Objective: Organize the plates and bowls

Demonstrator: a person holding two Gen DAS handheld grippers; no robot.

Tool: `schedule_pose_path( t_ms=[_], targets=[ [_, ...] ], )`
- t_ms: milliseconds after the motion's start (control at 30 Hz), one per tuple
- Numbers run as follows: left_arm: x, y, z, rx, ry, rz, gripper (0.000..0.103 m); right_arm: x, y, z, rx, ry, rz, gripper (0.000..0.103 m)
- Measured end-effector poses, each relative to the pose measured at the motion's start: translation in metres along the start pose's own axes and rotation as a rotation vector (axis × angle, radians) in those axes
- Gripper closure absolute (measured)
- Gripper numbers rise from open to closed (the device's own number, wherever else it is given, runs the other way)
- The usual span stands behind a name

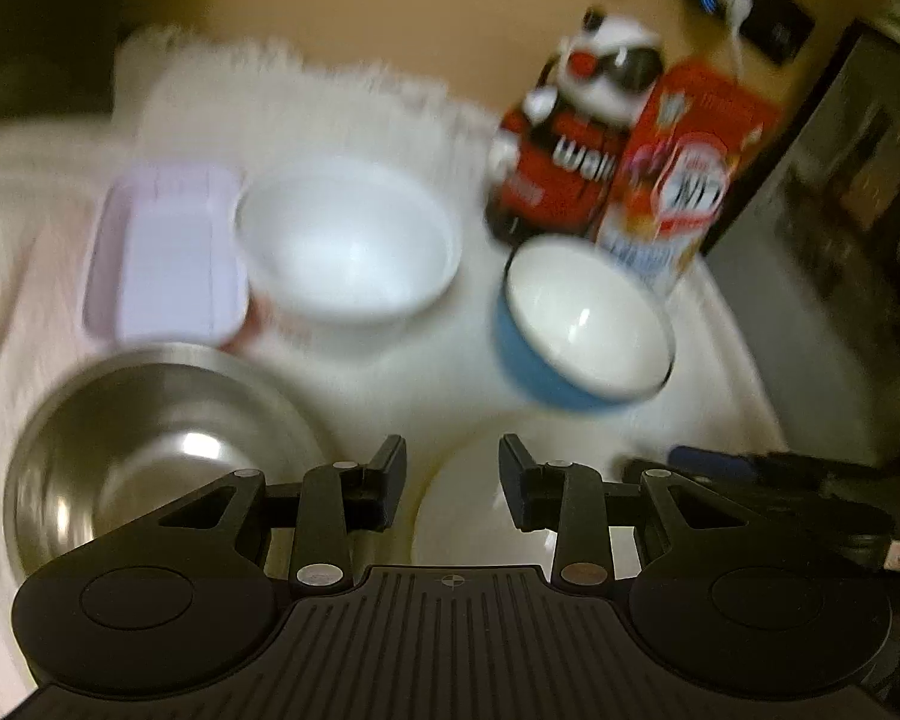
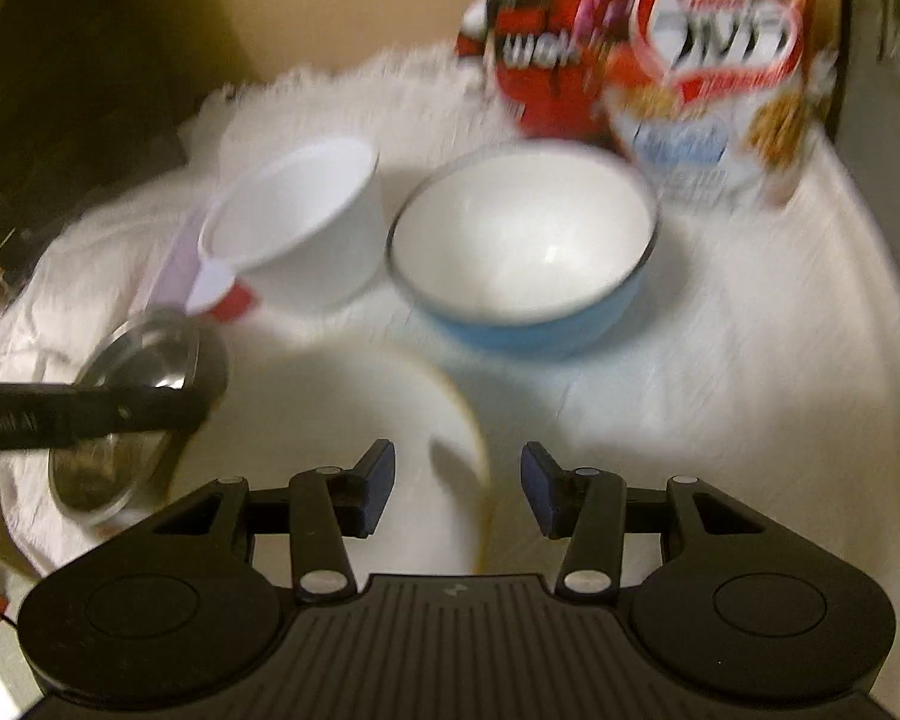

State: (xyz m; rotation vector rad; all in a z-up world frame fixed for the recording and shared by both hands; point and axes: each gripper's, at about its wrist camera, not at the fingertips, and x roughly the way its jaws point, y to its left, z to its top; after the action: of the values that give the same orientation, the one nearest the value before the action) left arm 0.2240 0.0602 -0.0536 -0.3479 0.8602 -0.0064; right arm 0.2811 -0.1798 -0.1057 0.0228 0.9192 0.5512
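Note:
On the white cloth stand a steel bowl [image 1: 156,456], a white bowl [image 1: 348,246], a blue bowl with a white inside [image 1: 582,324] and a lilac rectangular dish [image 1: 162,252]. A white plate [image 1: 474,498] lies just ahead of my left gripper [image 1: 452,468], which is open and empty. My right gripper [image 2: 457,480] is open and empty above the edge of the white plate [image 2: 354,438]. The blue bowl [image 2: 522,246], white bowl [image 2: 300,222] and steel bowl [image 2: 138,414] show beyond it. Both views are blurred.
A red cereal box [image 2: 714,72] and a red bag with a panda figure [image 1: 576,138] stand at the back right. The left gripper's body [image 2: 78,414] crosses the steel bowl in the right wrist view. The cloth's right edge drops to a dark cabinet [image 1: 840,192].

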Motion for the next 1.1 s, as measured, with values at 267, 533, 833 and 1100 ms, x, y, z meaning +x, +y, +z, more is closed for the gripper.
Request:
schedule_pose_path(
  t_ms=[267, 533, 833, 1100],
  targets=[
    [0.051, -0.032, 0.064, 0.053, 0.092, -0.062, 0.066, -0.040, -0.020, 0.053, -0.006, -0.138, -0.104, 0.056],
    [0.121, -0.054, 0.081, 0.105, 0.226, 0.014, 0.066, -0.009, -0.070, 0.090, 0.171, -0.096, -0.134, 0.055],
    [0.160, -0.064, 0.079, 0.176, 0.264, 0.076, 0.062, 0.058, -0.098, 0.067, 0.310, 0.055, -0.054, 0.055],
    [0.172, -0.064, 0.083, 0.154, 0.289, 0.061, 0.061, 0.089, -0.080, 0.072, 0.259, 0.100, -0.013, 0.069]
  ],
)
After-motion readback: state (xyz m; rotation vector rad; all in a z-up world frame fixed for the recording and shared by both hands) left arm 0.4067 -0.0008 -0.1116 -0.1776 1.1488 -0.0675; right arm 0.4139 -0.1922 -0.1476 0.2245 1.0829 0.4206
